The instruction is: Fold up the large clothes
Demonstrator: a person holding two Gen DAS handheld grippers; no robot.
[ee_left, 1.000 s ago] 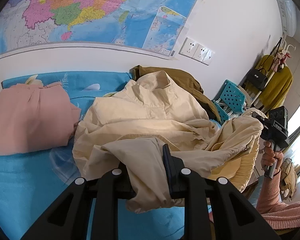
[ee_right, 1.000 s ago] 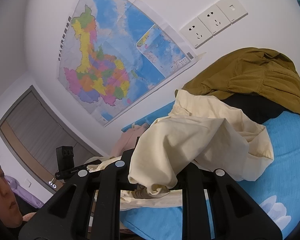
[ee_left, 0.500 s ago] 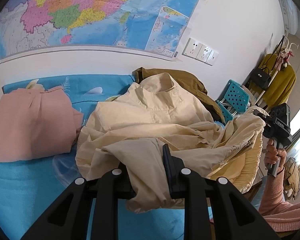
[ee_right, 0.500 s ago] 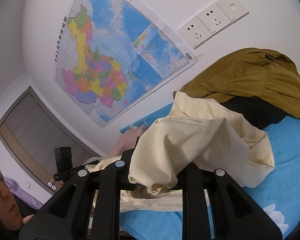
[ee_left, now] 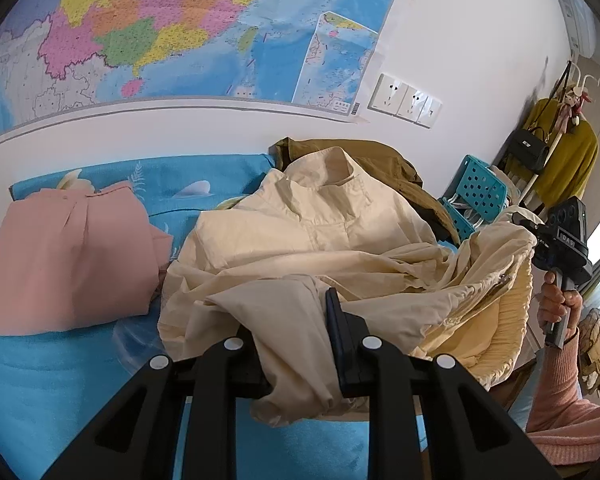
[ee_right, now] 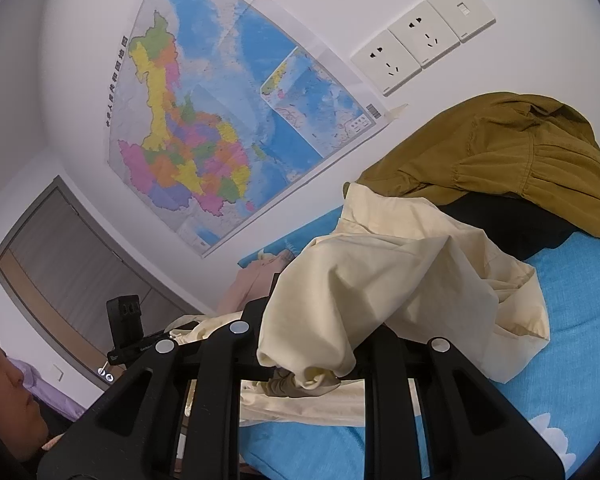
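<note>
Both tongs, left [ee_left: 296, 344] and right [ee_right: 319, 354], grip the cream jacket [ee_left: 319, 232], seemingly by its cuffs.

3 garments [ee_left: 307, 240], 2 tools [ee_left: 296, 344]

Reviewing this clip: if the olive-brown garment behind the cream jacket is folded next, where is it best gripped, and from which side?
Probably the gathered edge of the olive-brown garment, approached from the front over the blue bedspread. It lies heaped against the wall, so only that side is open, and the cream jacket overlaps its left end.
</note>
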